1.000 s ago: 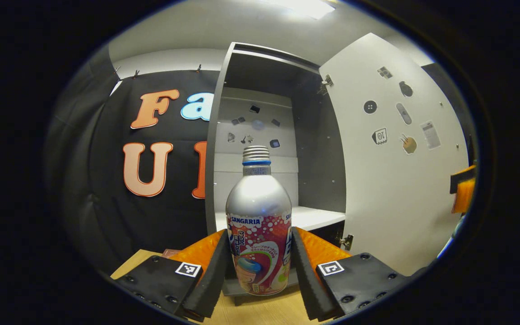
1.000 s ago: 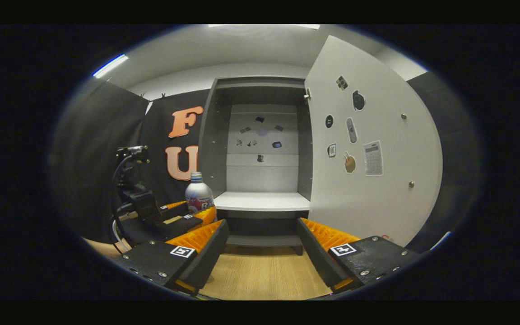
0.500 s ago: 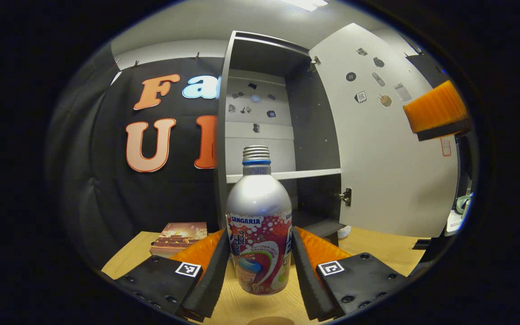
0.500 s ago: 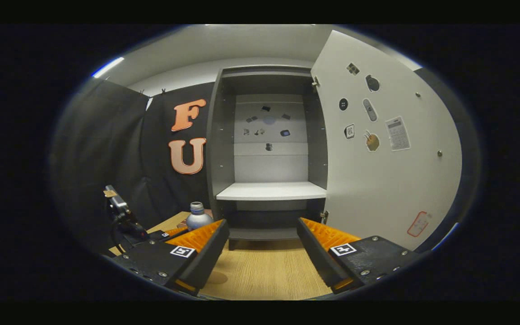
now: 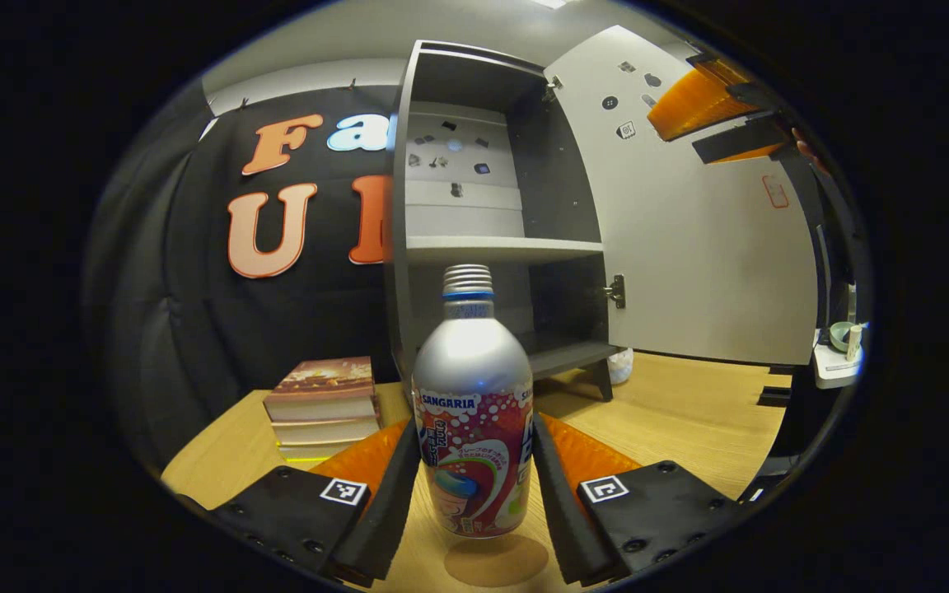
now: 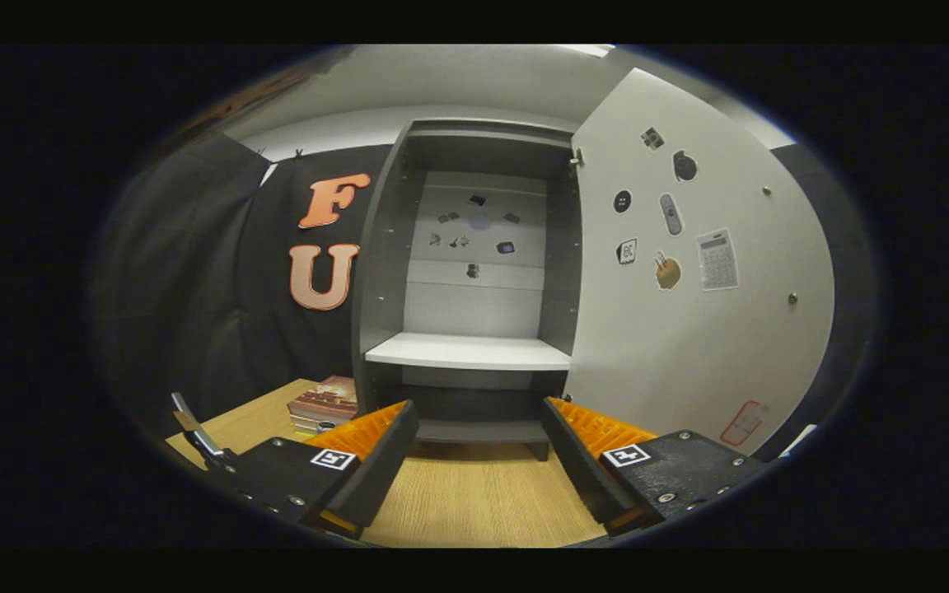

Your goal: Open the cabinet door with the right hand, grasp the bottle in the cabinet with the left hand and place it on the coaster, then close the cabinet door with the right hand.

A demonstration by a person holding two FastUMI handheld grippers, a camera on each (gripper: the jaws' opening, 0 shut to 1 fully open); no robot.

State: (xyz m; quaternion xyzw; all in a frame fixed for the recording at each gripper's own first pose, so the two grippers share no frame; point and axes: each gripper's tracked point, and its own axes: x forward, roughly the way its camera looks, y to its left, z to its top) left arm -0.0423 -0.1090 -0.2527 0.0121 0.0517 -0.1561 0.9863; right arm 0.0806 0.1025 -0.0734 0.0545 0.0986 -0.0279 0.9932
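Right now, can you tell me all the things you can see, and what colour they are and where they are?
bottle: 1, silver with a red label, held just above the coaster.
coaster: 1, brown, on the table under the bottle.
books: 1 stack, left of the cabinet.
cabinet: 1, grey, at the back of the table.
cabinet door: 1, white, open, stickers on it.
table: 1, light wood.
left tongs: 1, shut on the bottle.
right tongs: 1, open, facing the cabinet.

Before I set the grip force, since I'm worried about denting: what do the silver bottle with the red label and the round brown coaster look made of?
The silver bottle with the red label looks like thin aluminium: matte metallic shoulder with a soft glare, threaded metal neck. The round brown coaster beneath it looks flat and dull, perhaps cork or wood; its edge is too indistinct to tell.
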